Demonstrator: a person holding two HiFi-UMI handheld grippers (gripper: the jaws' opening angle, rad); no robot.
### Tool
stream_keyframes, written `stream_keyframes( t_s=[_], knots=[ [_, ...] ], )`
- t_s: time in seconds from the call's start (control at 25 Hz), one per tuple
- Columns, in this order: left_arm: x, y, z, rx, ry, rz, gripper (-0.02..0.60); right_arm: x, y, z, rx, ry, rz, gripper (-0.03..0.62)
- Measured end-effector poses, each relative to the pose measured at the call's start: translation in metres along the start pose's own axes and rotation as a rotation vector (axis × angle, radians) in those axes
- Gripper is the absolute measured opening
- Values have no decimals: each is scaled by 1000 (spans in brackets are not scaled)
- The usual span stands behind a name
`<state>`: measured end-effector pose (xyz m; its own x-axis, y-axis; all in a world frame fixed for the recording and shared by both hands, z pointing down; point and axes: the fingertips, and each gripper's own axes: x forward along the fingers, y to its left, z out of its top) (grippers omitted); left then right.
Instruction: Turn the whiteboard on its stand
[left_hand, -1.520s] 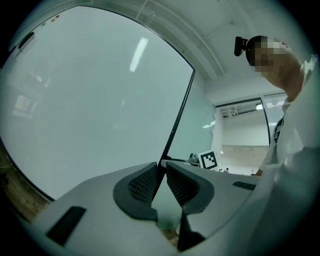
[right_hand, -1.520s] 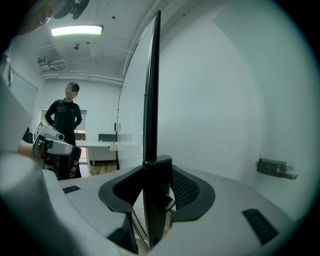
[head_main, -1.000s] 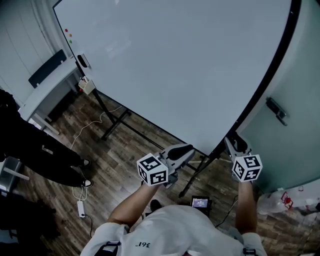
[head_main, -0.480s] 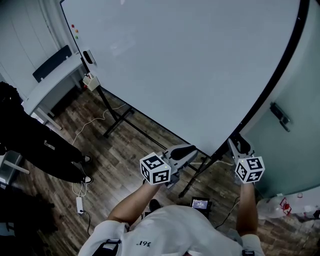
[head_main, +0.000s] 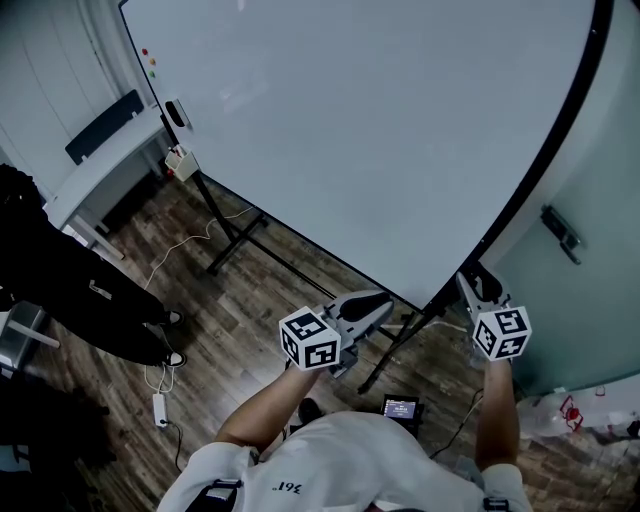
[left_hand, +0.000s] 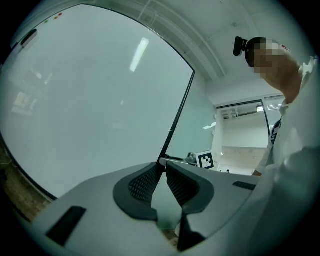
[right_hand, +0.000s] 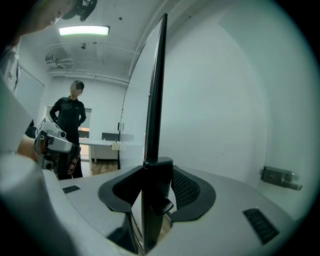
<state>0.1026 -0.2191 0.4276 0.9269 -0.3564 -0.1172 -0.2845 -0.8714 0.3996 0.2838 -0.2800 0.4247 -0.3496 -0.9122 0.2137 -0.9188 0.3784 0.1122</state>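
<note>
The big whiteboard (head_main: 380, 130) with a black frame stands tilted on its black stand (head_main: 228, 238). My right gripper (head_main: 470, 283) is at its lower right corner. In the right gripper view the board's black edge (right_hand: 155, 90) runs straight down between the jaws, and the right gripper (right_hand: 156, 172) is shut on it. My left gripper (head_main: 383, 299) hangs just under the board's bottom edge, left of the right one. In the left gripper view the left gripper (left_hand: 162, 166) is slightly open, nothing lies between its pads, and the white face (left_hand: 90, 100) fills the picture.
A person in black (head_main: 70, 290) stands at the left by a white desk (head_main: 100, 170). A power strip (head_main: 162, 412) and cable lie on the wood floor. A small device (head_main: 400, 405) sits by my feet. A pale wall with a handle (head_main: 560, 232) is close on the right.
Only the head view has shifted a little. The board and both grippers keep their places relative to each other.
</note>
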Motion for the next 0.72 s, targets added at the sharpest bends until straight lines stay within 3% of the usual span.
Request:
stream_keyframes(
  t_s=[0.72],
  knots=[
    [-15,17,6,-2,-10,40,49,23,-19,4,-12,26,-25,186]
  ],
)
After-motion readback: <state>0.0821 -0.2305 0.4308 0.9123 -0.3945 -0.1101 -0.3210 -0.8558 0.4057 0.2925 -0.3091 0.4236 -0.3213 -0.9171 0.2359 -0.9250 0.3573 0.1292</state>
